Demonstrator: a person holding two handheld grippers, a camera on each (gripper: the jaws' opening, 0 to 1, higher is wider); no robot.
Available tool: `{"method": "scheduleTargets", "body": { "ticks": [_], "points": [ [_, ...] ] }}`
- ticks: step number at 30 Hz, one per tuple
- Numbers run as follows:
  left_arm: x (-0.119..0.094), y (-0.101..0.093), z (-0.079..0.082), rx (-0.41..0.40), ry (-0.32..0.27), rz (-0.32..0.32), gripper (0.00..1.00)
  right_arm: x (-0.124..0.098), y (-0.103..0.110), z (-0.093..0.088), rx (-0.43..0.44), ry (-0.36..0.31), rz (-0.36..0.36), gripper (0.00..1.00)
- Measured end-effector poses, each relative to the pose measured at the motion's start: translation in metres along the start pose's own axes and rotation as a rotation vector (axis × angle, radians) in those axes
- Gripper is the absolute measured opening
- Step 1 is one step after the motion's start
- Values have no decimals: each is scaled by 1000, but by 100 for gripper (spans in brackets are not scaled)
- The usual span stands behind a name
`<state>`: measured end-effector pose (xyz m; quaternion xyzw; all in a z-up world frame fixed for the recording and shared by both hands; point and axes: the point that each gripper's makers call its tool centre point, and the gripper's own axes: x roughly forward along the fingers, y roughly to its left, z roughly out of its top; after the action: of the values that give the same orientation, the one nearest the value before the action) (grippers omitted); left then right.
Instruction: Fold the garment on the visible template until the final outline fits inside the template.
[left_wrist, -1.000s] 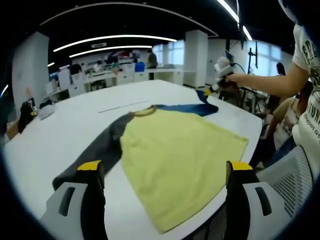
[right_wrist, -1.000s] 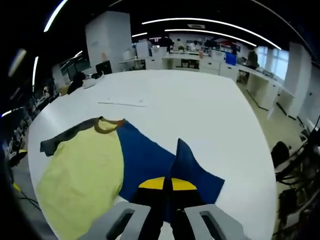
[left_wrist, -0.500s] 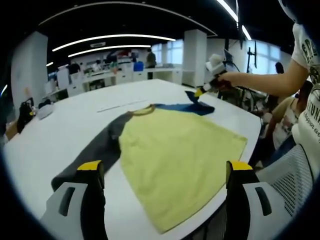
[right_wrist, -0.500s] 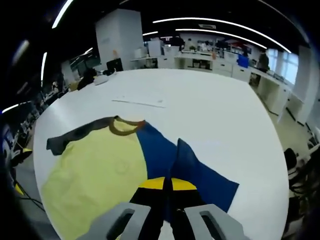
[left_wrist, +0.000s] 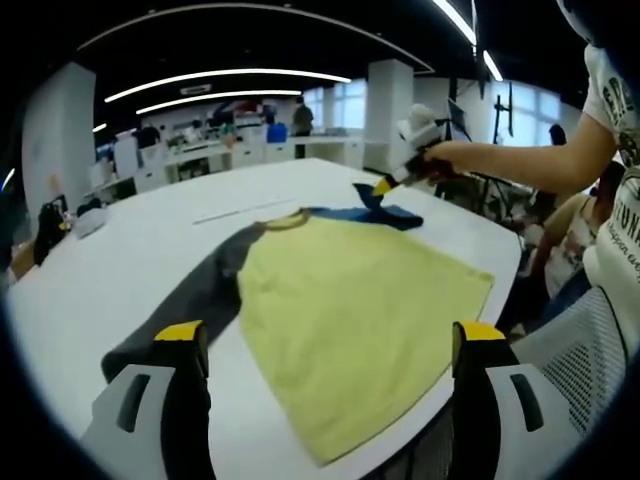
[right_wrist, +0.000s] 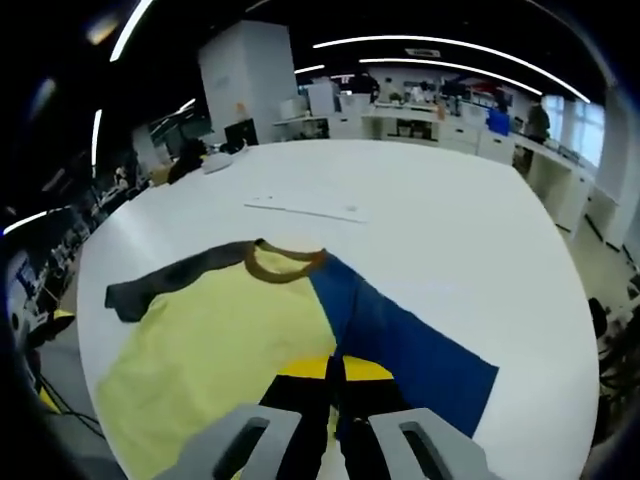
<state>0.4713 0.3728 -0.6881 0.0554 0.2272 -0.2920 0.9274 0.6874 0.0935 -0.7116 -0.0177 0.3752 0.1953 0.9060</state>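
Observation:
A yellow shirt (left_wrist: 350, 315) with a brown collar (left_wrist: 288, 222), a grey sleeve (left_wrist: 190, 305) and a blue sleeve (left_wrist: 380, 212) lies flat on the white table (left_wrist: 120, 260). My right gripper (right_wrist: 335, 370) is shut on the blue sleeve (right_wrist: 400, 335), which it holds lifted over the shirt's yellow body (right_wrist: 215, 350). In the left gripper view that right gripper (left_wrist: 383, 185) pinches the sleeve tip above the shirt's far corner. My left gripper (left_wrist: 330, 345) stands open at the near table edge, with nothing between its fingers (left_wrist: 185, 345).
A thin pale strip (right_wrist: 305, 208) lies on the table beyond the collar. A person's arm (left_wrist: 530, 160) and body stand at the right with a mesh chair (left_wrist: 580, 360). Desks and people fill the office behind.
The right gripper has carried the blue sleeve further left, inward over the shirt, so less blue lies flat. The left gripper has stayed still.

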Motion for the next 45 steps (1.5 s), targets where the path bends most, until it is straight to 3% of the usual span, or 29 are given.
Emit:
{"method": "scheduleTargets", "body": {
  "ticks": [20, 45],
  "points": [
    [0, 3, -5, -5, 4, 0, 97, 24, 44, 3, -51, 16, 51, 0],
    [1, 6, -7, -10, 2, 14, 99, 44, 99, 24, -69, -2, 119, 0]
  ]
}}
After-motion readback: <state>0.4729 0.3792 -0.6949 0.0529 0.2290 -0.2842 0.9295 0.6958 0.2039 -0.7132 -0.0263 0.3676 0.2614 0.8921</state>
